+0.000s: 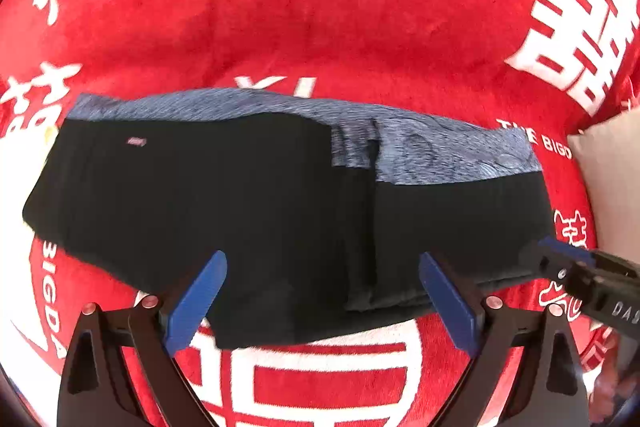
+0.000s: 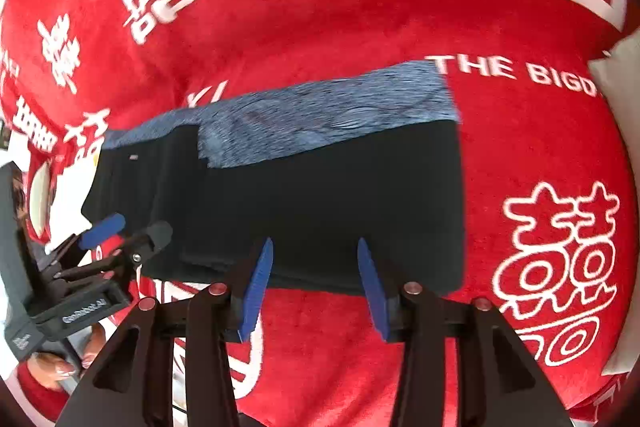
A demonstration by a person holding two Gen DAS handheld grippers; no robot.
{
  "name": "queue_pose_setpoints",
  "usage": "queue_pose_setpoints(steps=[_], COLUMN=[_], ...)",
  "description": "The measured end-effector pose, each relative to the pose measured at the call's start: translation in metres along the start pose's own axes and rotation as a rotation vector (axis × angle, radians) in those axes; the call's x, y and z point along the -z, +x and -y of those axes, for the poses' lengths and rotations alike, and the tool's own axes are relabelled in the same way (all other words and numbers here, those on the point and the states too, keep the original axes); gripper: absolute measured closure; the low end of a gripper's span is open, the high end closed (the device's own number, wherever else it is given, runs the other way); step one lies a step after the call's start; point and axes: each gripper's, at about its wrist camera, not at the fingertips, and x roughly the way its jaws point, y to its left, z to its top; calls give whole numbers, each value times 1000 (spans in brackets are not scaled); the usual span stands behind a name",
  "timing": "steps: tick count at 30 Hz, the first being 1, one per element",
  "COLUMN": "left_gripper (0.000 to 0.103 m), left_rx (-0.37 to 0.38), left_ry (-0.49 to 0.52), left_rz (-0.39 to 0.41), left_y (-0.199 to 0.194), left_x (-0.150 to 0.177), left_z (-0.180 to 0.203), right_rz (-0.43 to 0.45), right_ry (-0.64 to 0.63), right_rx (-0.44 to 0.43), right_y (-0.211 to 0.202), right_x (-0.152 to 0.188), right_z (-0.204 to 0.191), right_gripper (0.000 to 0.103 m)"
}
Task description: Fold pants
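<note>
In the left wrist view the pants (image 1: 248,211) lie folded on the red blanket (image 1: 320,35), black cloth with a blue-grey band along the far edge. They look soft, light and limp, likely to sag unless taken by a doubled edge; the near hem seems the best hold. The left gripper (image 1: 322,297) hovers low over that hem, fingers spread wide, nothing between them. The right gripper (image 1: 568,259) reaches in at the pants' right corner.

In the right wrist view the pants (image 2: 320,203) sit just ahead. The right gripper (image 2: 316,279) stands apart, empty, aimed at the near edge; the left gripper (image 2: 128,227), also parted, is at the left end.
</note>
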Motion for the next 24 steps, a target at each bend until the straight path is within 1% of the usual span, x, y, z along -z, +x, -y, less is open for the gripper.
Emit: queue_pose_setpoints(steps=[3, 4, 5, 8, 10, 12, 13, 16, 18, 22, 24], left_gripper=[6, 6, 6, 6, 6, 6, 6, 6, 6, 6, 6], left_rx=[-30, -46, -52, -54, -77, -70, -70, -80, -82, -92, -92], left_ry=[-39, -53, -63, -98, -113, -121, -127, -141, -146, -169, -191], left_rz=[-14, -16, -19, -42, -58, -78, -85, -101, -116, -121, -120], left_y=[-2, -4, -4, -1, 1, 3, 3, 4, 4, 1, 0], left_x=[7, 10, 12, 21, 28, 35, 36, 43, 47, 52, 53], left_z=[-14, -19, -23, -41, -55, -69, -74, -94, -106, -130, -142], right_rz=[-23, -29, -31, -21, -7, -3, -12, -84, -48, -44, -48], right_ry=[-39, -52, -66, -97, -105, -98, -93, -50, -34, -64, -69], right_rx=[5, 12, 19, 33, 53, 73, 84, 112, 147, 203, 211], right_y=[8, 9, 11, 13, 17, 27, 35, 66, 70, 74, 74], right_x=[0, 0, 0, 0, -1, -2, -2, 4, 8, 12, 12], right_z=[-16, -21, -27, -43, -53, -63, -68, -73, -78, -88, -91], right_gripper=[48, 42, 40, 38, 37, 34, 31, 24, 19, 17, 16])
